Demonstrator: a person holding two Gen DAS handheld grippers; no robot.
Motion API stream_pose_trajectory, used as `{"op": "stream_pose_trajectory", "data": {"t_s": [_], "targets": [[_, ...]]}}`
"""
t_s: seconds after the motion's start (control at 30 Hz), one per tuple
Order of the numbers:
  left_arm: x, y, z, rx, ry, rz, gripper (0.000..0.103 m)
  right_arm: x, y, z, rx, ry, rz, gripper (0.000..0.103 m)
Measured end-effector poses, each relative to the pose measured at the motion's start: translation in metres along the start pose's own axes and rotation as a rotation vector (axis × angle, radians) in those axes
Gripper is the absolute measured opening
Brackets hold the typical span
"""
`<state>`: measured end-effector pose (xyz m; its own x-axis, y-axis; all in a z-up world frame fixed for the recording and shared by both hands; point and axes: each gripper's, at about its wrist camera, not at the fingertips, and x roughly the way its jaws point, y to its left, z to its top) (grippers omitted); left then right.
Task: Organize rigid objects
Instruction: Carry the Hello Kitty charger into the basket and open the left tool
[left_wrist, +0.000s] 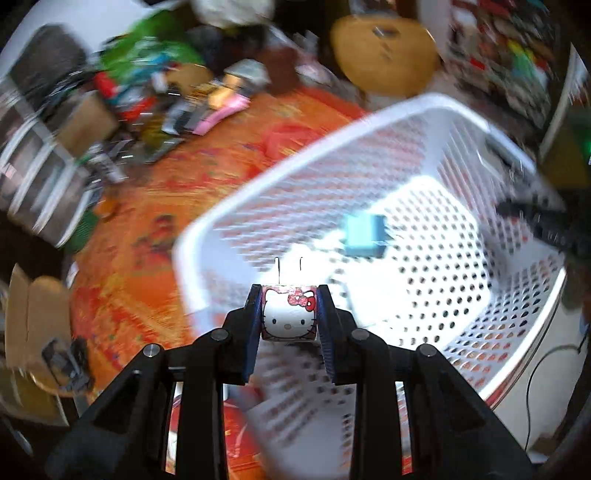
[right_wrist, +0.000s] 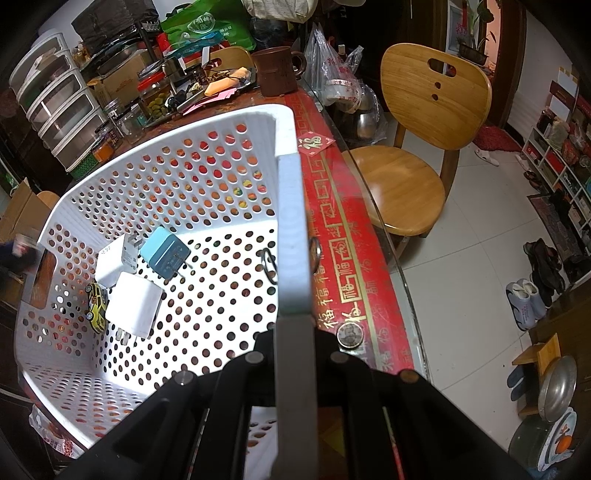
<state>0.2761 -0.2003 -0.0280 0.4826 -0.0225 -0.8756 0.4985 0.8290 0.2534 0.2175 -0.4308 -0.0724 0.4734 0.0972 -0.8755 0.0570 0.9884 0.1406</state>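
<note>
White perforated plastic basket (right_wrist: 207, 192) is sitting on the table with the red and gold patterned cloth (right_wrist: 343, 236), filling the left and centre of the right wrist view. Lying on its floor: a teal plug-in charger cube (right_wrist: 165, 256), two white charger blocks (right_wrist: 115, 261) (right_wrist: 135, 305) touching each other just left of and below it, a small yellow toy car (right_wrist: 95, 307) against the lower block, and a dark wire ring (right_wrist: 268, 265) near the right wall.

Left gripper (left_wrist: 290, 314) is clenching a small pink cartoon-cat charger (left_wrist: 290, 314), its prongs pointing up and away, hanging over the basket's near rim at lower centre of the left wrist view. That view is motion-blurred.

Right gripper (right_wrist: 293, 332) is clamping the basket's right rim at bottom centre, jaws closed on the wall.

Edges: a coin (right_wrist: 349, 335) is lying on the cloth just right of the gripped rim, near the table's glass edge. A metal key ring is poking out beside the rim higher up. Clutter is crowding the upper left behind the basket: white drawer unit (right_wrist: 55, 107), jars, brown mug (right_wrist: 277, 70). Wooden chair (right_wrist: 413, 155) is standing off the table edge, upper right. Basket floor centre and right is mostly open.
</note>
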Motion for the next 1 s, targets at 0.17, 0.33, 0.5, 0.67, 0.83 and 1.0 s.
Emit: {"op": "stream_pose_trajectory", "data": {"t_s": [0.17,0.33,0.5,0.67,0.83,1.0], "targets": [[0.032,-0.032,0.011,0.079,0.089,-0.035,0.026,0.0,0.0,0.0,0.0,0.0,0.001,0.006],[0.037,-0.041,0.016,0.097,0.103,-0.049,0.026,0.0,0.0,-0.001,-0.002,0.001,0.002,0.006],[0.041,-0.045,0.007,0.113,0.117,-0.067,0.026,0.0,0.0,-0.002,-0.005,0.0,0.003,0.006],[0.044,-0.048,0.006,0.12,0.122,-0.057,0.026,0.0,0.0,-0.001,-0.004,0.0,0.003,0.006],[0.043,-0.049,0.007,0.124,0.118,-0.05,0.026,0.0,0.0,-0.001,-0.004,0.0,0.003,0.006],[0.048,-0.044,0.008,0.109,0.126,-0.042,0.026,0.0,0.0,-0.001,-0.004,0.0,0.003,0.006]]}}
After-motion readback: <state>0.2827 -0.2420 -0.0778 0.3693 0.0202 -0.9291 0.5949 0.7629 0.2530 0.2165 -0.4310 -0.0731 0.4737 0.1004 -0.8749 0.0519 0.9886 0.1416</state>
